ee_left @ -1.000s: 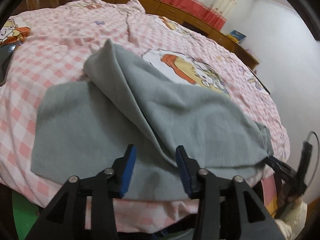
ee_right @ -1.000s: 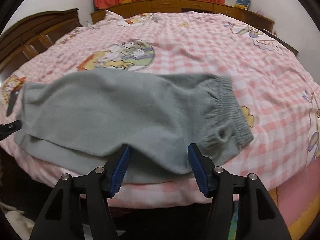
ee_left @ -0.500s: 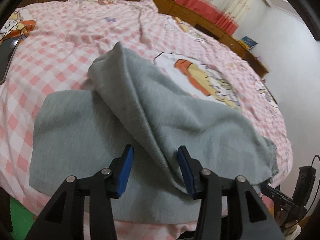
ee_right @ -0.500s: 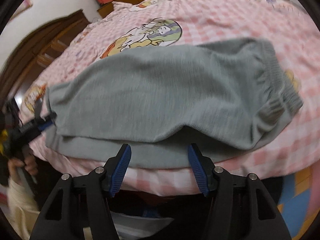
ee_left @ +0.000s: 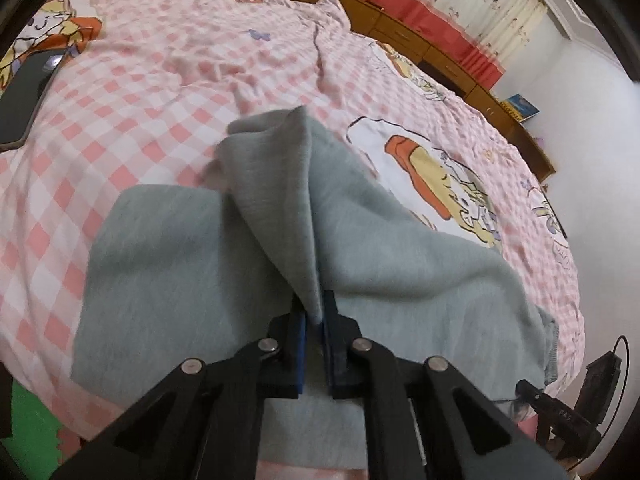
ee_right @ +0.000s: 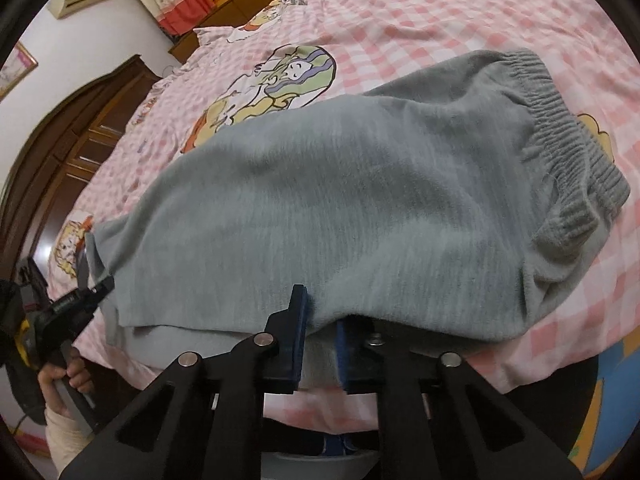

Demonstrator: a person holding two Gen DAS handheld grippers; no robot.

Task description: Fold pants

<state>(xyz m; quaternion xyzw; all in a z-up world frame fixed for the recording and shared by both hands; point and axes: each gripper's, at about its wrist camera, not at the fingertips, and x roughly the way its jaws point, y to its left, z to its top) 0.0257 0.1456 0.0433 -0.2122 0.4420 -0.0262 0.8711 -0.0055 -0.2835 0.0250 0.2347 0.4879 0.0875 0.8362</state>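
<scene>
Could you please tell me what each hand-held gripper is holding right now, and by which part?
Both hold the grey pants. The left hand-held gripper pinches a raised fold of a leg; the right hand-held gripper clamps the near side edge, between the leg ends and the waistband.

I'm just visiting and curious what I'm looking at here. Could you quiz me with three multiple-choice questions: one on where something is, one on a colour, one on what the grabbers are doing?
1. Where do the pants lie?
A. on a checked bedspread
B. on a chair
C. on the floor

2. What colour are the pants?
A. blue
B. grey
C. black

3. What is the left gripper doing?
A. hanging open above the bed
B. pinching a fold of the pants
C. holding a hanger

Answers: 1 A, pink-and-white checks surround the cloth. 2 B, grey in both views. 3 B, cloth rises from between its closed fingers.
</scene>
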